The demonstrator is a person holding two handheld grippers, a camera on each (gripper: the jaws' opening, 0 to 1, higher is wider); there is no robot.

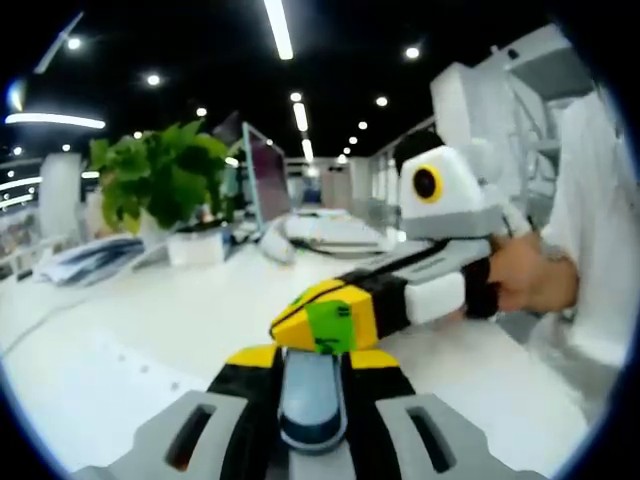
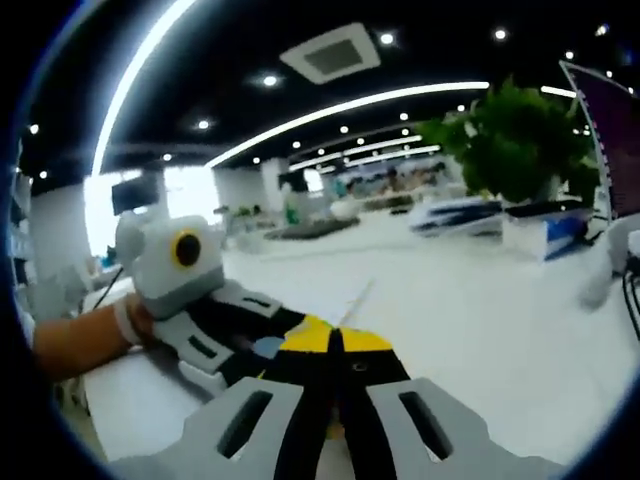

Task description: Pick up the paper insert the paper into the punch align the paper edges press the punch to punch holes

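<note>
White bench [image 1: 120, 330] under ceiling lights carries a potted plant [image 1: 160, 180]. Both hand-held grippers meet tip to tip: left hand-held gripper [image 1: 312, 352] and right hand-held gripper [image 2: 333, 345] have jaws pressed together, holding nothing visible.

Each camera looks low along its own jaws across the white surface [image 1: 120, 330], close, the views crossing, both catching the plant [image 2: 515, 135].

Grey grippers, yellow-and-black jaws, white sleeve [image 1: 600, 220]
</note>
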